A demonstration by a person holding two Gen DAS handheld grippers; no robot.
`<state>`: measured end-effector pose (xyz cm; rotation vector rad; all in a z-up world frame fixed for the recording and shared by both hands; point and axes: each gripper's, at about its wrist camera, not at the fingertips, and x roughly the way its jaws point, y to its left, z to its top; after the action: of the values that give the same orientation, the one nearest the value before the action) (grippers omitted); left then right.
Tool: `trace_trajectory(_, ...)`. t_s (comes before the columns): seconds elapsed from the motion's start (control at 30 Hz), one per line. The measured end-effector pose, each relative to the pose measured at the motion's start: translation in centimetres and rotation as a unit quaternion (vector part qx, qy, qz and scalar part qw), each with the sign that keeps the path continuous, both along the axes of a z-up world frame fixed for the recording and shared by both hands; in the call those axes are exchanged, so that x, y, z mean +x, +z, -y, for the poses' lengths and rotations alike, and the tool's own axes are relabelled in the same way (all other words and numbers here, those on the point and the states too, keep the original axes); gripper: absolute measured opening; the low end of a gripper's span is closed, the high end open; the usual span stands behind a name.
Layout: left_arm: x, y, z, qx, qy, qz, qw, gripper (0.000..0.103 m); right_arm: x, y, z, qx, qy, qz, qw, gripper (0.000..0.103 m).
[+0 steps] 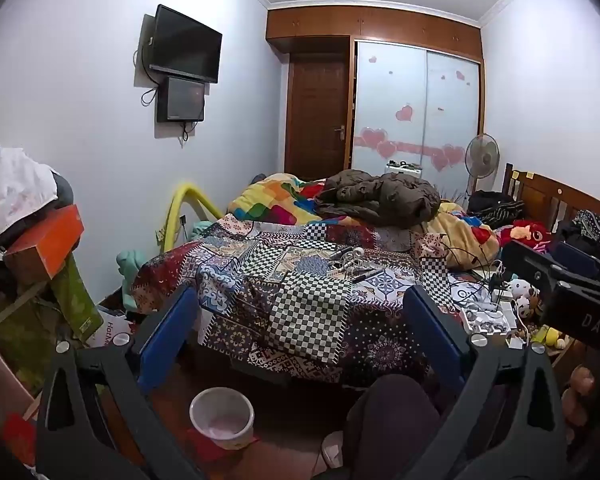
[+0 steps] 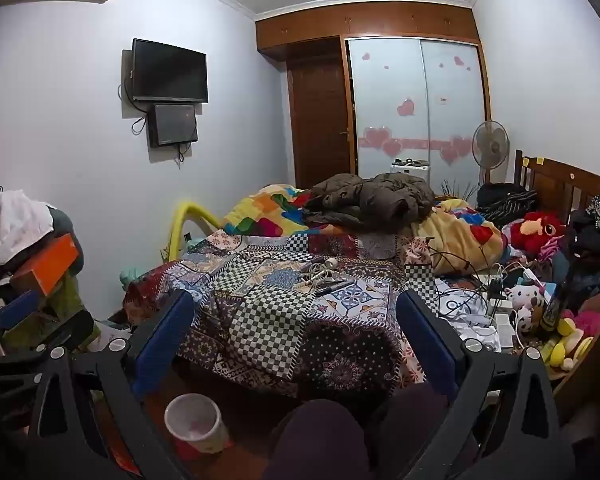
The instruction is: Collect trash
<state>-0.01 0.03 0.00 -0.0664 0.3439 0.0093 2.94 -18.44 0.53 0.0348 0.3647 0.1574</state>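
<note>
Blue pads spread wide on our left gripper [image 1: 300, 332] and right gripper [image 2: 296, 328], nothing held. Clutter [image 1: 350, 264] lies ahead beyond the fingertips, bin [image 1: 222, 416] below them; collecting looks unstarted.

A small bedroom with pale walls [image 1: 80, 80] and a white ceiling lit from above holds a bed [image 1: 300, 280] under a patchwork cover, its wooden headboard [image 1: 556, 196] to the right. A dark television [image 1: 186, 44] hangs on the left wall, and at the far end stand a brown door [image 1: 316, 116], a sliding-door wardrobe [image 1: 416, 112] with heart stickers, and a standing fan [image 1: 482, 158].
</note>
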Motion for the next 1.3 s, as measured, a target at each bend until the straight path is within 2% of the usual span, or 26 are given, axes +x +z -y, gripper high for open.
trace_trajectory(0.13, 0.09, 0.02, 0.02, 0.005, -0.001, -0.009, 0.9999, 0.103, -0.05, -0.01, 0.02, 0.001, 0.000, 0.000, 1.000, 0.101)
trace_trajectory(1.3, 0.04, 0.17, -0.23, 0.000, 0.000, -0.002, 1.0000, 0.103, -0.33, 0.31, -0.23, 0.000, 0.001, 0.006, 1.000, 0.101)
